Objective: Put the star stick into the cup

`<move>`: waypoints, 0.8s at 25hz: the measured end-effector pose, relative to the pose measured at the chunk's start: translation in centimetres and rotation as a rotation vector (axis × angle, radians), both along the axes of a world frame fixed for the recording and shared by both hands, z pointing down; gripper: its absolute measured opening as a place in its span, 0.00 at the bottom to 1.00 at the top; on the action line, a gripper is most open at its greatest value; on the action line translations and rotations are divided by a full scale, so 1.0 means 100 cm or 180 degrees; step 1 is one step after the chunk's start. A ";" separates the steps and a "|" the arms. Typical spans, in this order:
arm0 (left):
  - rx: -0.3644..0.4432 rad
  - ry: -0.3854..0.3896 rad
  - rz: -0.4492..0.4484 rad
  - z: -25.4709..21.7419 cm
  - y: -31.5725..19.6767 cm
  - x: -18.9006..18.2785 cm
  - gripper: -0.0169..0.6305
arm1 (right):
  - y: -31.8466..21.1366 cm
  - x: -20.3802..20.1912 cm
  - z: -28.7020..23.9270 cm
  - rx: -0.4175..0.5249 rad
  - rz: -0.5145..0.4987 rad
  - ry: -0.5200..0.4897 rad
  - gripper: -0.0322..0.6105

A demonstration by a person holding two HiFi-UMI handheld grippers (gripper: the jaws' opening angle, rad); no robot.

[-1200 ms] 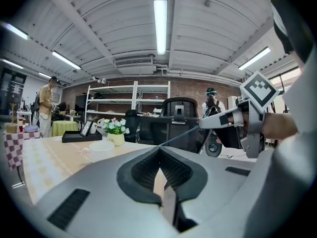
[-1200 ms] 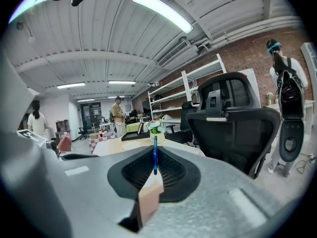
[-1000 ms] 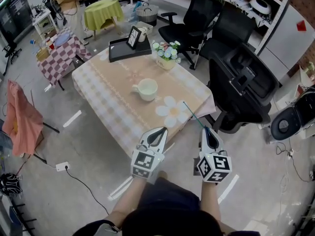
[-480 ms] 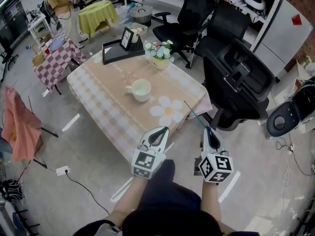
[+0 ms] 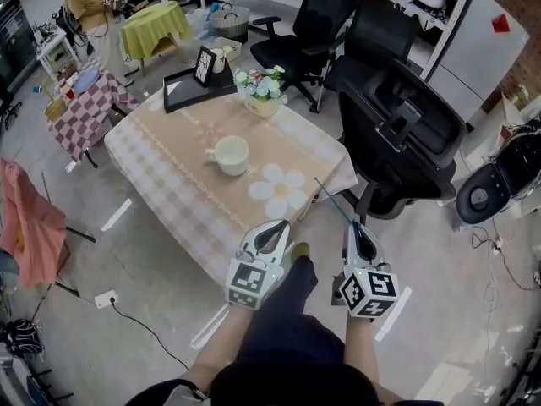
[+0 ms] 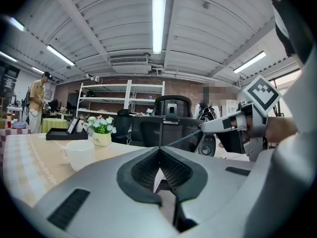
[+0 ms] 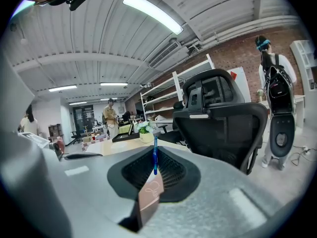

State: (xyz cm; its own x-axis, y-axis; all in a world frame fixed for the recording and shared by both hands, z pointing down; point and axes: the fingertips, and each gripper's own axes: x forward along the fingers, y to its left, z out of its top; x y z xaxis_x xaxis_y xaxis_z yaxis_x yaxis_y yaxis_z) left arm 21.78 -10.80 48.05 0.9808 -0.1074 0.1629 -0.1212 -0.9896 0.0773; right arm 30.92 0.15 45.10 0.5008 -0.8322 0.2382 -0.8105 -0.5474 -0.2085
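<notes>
A white cup (image 5: 226,155) stands near the middle of the low table (image 5: 161,184) with the checked beige cloth. My right gripper (image 5: 356,227) is shut on a thin blue-green stick (image 5: 333,200), which slants up and away toward the table's near corner. In the right gripper view the stick (image 7: 155,158) rises between the pads, and a pinkish tag (image 7: 150,196) hangs below. My left gripper (image 5: 272,227) is shut and holds nothing. Both hover off the table's near corner. The left gripper view shows the cup (image 6: 79,154) at left and the right gripper (image 6: 233,124).
A flower pot (image 5: 263,91) and a black tray (image 5: 190,87) with a picture frame stand at the table's far side; a flower-shaped mat (image 5: 277,190) lies near the cup. Black office chairs (image 5: 397,134) crowd the right. A checked side table (image 5: 84,108) is at left.
The table and cup have slid left in the head view as the person steps along, and a foot now shows between the grippers. Both grippers keep their hold and place.
</notes>
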 end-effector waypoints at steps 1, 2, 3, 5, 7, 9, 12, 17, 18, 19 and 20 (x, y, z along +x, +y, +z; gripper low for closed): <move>-0.0008 0.0006 0.0000 0.000 -0.001 0.003 0.04 | 0.000 0.002 0.001 -0.0007 -0.0001 -0.0007 0.08; -0.0012 0.0011 0.0004 0.000 -0.001 0.006 0.04 | -0.001 0.004 0.003 -0.0015 -0.0001 -0.0013 0.08; -0.0014 0.0013 0.0011 0.001 -0.001 0.010 0.04 | -0.001 0.007 0.004 -0.0023 0.0000 -0.0018 0.08; -0.0027 0.0010 0.0012 0.002 -0.002 0.017 0.04 | -0.002 0.012 0.005 -0.0046 -0.0008 -0.0028 0.08; -0.0045 0.0010 -0.0017 0.004 -0.004 0.024 0.04 | -0.004 0.018 0.006 -0.0060 -0.0030 -0.0038 0.08; -0.0032 0.0020 -0.0052 0.002 -0.009 0.031 0.04 | -0.009 0.026 0.004 -0.0051 -0.0054 -0.0035 0.08; -0.0013 0.0024 -0.0123 -0.001 -0.019 0.040 0.04 | -0.021 0.040 0.002 -0.0036 -0.0118 -0.0031 0.08; 0.0005 -0.0007 -0.0325 -0.003 -0.043 0.047 0.04 | -0.049 0.052 0.001 -0.0022 -0.0331 -0.0057 0.08; 0.0012 -0.0007 -0.0362 -0.003 -0.047 0.050 0.04 | -0.055 0.055 0.001 -0.0018 -0.0375 -0.0058 0.08; 0.0018 -0.0008 -0.0402 -0.004 -0.051 0.052 0.04 | -0.061 0.058 0.000 -0.0016 -0.0419 -0.0059 0.08; 0.0024 -0.0012 -0.0447 -0.004 -0.056 0.054 0.04 | -0.068 0.062 0.000 -0.0015 -0.0464 -0.0063 0.08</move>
State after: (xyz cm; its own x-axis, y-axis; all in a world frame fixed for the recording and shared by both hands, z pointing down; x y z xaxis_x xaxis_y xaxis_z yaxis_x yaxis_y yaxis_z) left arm 27.18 -16.40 47.63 0.9553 -0.2449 0.1653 -0.2590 -0.9634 0.0694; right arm 37.10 -6.64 45.11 0.3699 -0.8946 0.2509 -0.8772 -0.4252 -0.2229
